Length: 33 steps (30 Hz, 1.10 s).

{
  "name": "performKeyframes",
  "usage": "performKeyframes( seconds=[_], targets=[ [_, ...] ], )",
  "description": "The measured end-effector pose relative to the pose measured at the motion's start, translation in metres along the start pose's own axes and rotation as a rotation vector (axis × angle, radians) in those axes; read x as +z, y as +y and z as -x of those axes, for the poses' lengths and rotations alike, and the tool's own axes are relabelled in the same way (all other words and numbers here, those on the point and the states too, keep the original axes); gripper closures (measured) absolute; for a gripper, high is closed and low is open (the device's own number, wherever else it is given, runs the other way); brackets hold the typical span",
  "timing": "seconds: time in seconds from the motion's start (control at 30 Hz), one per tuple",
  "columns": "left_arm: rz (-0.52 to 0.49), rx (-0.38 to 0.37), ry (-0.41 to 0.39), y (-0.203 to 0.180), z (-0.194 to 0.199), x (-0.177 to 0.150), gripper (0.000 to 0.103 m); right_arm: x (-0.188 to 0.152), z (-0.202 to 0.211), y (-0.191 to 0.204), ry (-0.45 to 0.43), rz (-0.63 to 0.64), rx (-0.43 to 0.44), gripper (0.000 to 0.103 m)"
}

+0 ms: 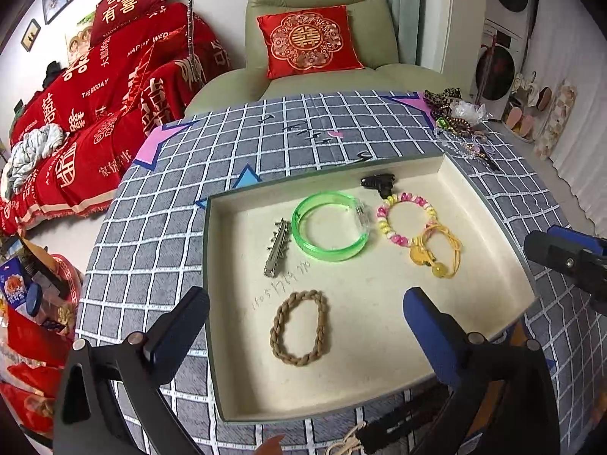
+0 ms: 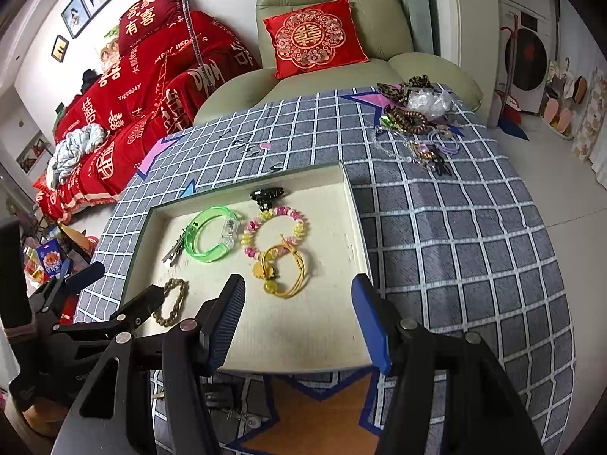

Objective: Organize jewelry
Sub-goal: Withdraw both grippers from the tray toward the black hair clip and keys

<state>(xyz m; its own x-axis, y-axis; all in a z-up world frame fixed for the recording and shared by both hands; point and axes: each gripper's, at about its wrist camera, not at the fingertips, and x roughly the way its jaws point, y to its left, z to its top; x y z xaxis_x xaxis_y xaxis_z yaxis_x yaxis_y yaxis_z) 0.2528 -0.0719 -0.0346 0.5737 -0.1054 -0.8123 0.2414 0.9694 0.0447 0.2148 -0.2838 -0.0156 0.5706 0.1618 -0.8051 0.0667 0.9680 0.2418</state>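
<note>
Two grippers hang over a shallow cream tray (image 1: 493,227) on a checked tablecloth (image 1: 159,227). At the bottom of the left view, the left gripper (image 1: 303,314) has its fingers spread wide, with nothing pinched. A brown braided hair tie (image 1: 299,328) lies flat on the tray floor between them, and bare tray floor shows all around it. At the bottom of the right view, the right gripper (image 2: 299,311) is also spread, about half way, and holds nothing. It hangs above the bare near part of the tray, just short of a yellow hair tie (image 2: 284,271).

Farther up, in the middle of the tray, sit a silver hair clip (image 1: 277,246), a clear green bangle (image 1: 330,227), a pink and yellow bead bracelet (image 1: 406,220) touching the yellow tie, and a small black claw clip (image 1: 379,184) near the far wall.

Only the right view shows the wide open cloth to the right of the tray. A heap of more jewelry (image 2: 417,121) lies at the upper right. Past the table stands a green armchair (image 2: 334,19).
</note>
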Motion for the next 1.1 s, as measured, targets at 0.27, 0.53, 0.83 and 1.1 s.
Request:
performKeyframes(
  seconds=[0.27,0.53,0.83,1.1],
  targets=[
    [0.021,0.008,-0.017,0.004,0.026,-0.025,0.000,-0.018,0.013,0.008,0.001,0.019,0.019,0.014],
    [0.044,-0.023,-0.009,0.006,0.056,-0.054,0.000,-0.042,0.032,0.015,-0.008,0.022,0.043,0.000],
    [0.062,-0.007,0.006,0.014,0.078,-0.100,0.000,-0.077,0.053,0.015,-0.024,0.001,0.087,0.000],
    [0.069,0.052,0.015,0.025,0.084,-0.138,0.000,-0.106,0.060,0.018,0.025,0.026,0.076,0.000]
  ],
)
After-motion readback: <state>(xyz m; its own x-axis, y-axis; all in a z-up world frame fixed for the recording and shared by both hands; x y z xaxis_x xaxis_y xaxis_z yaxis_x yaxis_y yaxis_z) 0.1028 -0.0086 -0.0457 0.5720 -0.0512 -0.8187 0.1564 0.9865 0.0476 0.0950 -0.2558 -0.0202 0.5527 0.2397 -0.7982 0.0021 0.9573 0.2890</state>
